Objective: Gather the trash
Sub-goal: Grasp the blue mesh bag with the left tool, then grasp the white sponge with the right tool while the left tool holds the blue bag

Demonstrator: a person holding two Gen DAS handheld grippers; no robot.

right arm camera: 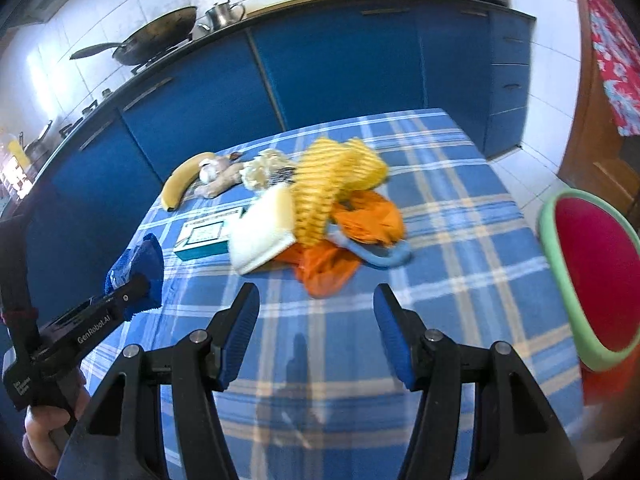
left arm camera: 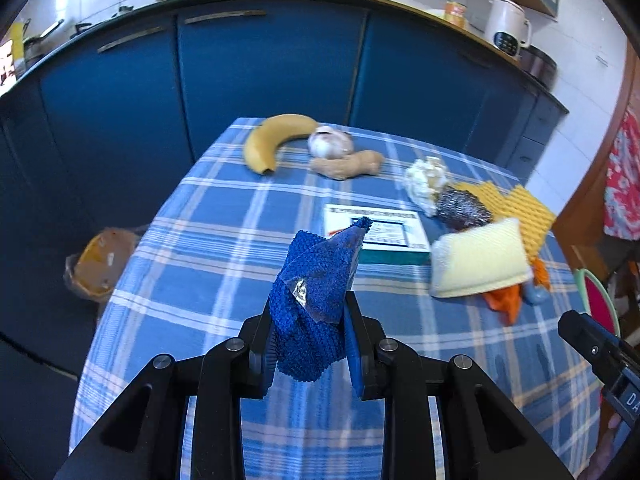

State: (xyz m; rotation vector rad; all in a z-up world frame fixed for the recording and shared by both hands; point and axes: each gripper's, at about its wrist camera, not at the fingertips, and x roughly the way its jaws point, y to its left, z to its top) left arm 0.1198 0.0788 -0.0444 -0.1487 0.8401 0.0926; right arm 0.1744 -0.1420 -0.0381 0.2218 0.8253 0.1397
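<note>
Left gripper pinches crumpled blue textured cloth scrap, clear wrapper attached, sticking up between its jaws. Right gripper gapes half-wide, empty, orange mesh bag just ahead.

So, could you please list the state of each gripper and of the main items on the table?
left gripper: shut on the blue cloth scrap, lifted off the table
right gripper: open, empty
banana: unpeeled, lying flat
box: closed, flat
white paper wad: crumpled
pale sponge: propped on the orange bag
</note>
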